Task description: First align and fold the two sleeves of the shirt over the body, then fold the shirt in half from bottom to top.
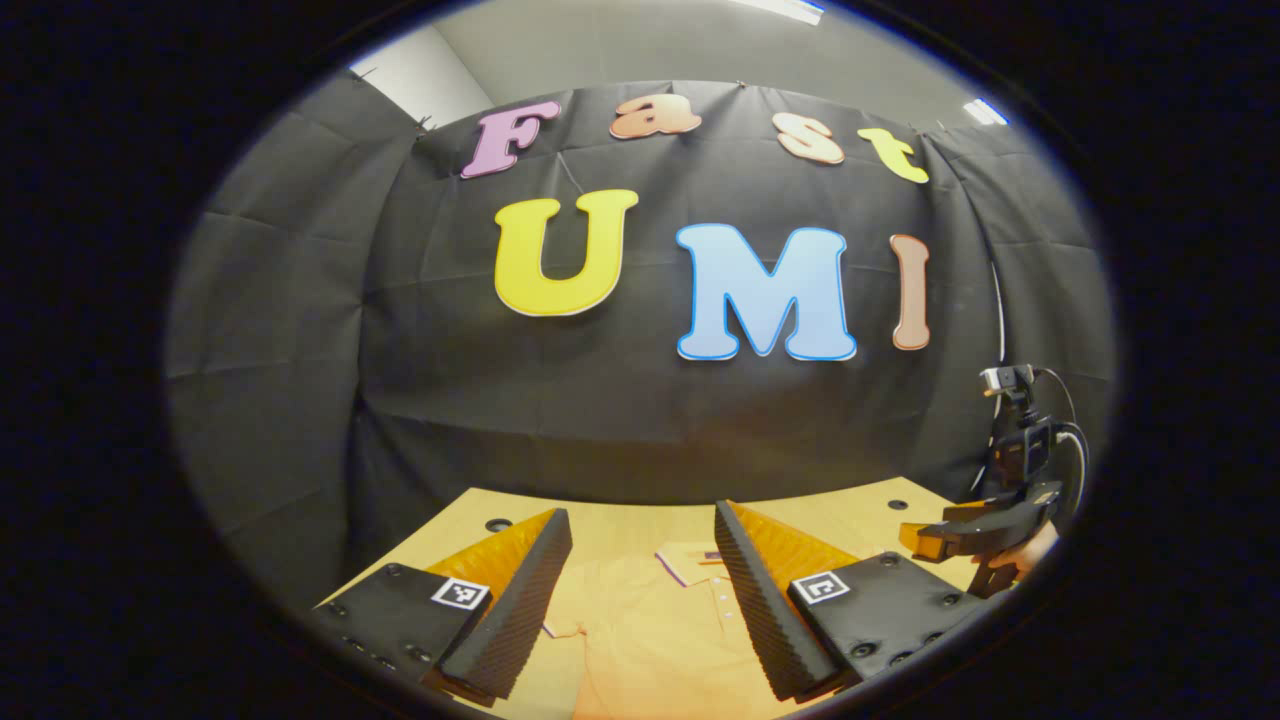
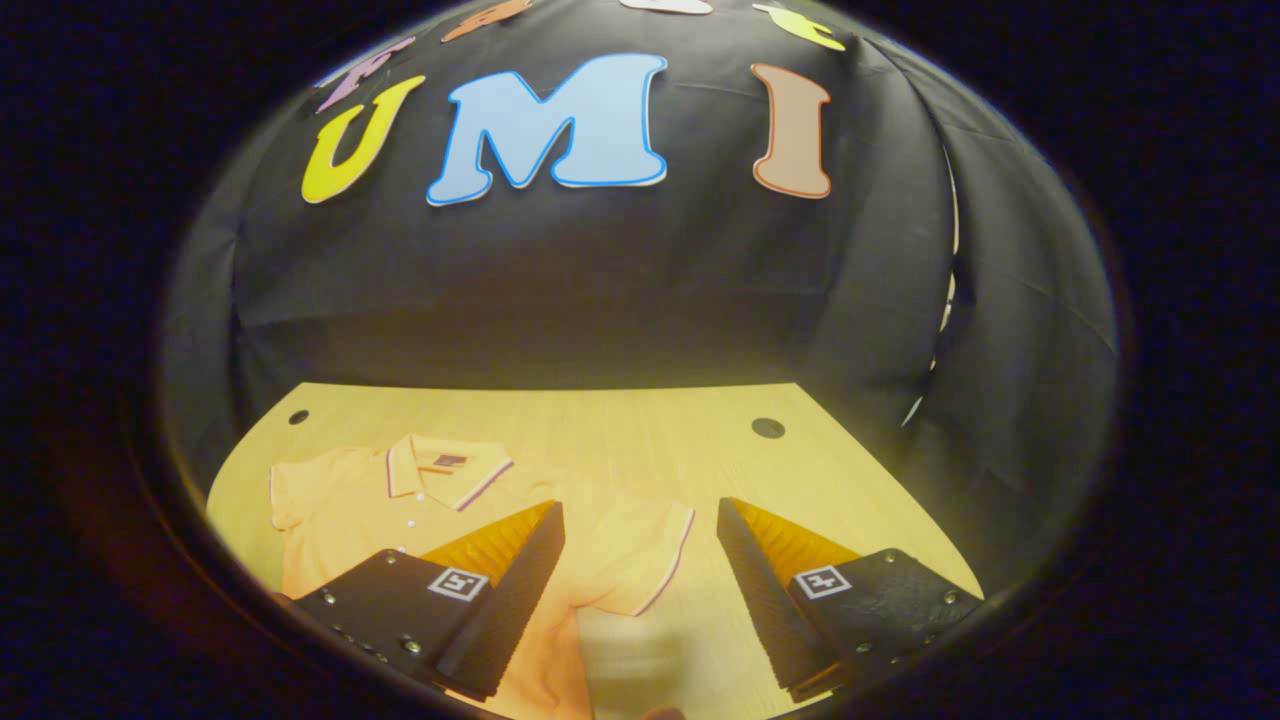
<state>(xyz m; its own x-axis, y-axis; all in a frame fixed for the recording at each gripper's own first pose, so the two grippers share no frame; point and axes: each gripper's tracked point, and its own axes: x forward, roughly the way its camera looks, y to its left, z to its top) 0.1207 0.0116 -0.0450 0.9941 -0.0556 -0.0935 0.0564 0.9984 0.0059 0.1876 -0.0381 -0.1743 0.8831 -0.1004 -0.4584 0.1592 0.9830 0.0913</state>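
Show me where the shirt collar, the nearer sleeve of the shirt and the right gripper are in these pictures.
shirt collar (image 2: 447, 465): right gripper view, on the flat collar flap.
nearer sleeve (image 2: 640, 560): right gripper view, on the cloth near the striped cuff.
right gripper (image 1: 925, 541): left gripper view, between its fingertips, over the table's far edge.

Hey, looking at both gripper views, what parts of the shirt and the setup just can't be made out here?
- Shirt hem: in the right gripper view, cut off by the picture's lower edge and hidden behind the right gripper.
- Shirt's lower body in the left gripper view: covered by the left gripper, cut off below.
- Table front edge: out of frame in both views.
- The other gripper at the left gripper view's right edge: small and cropped, jaws unreadable.
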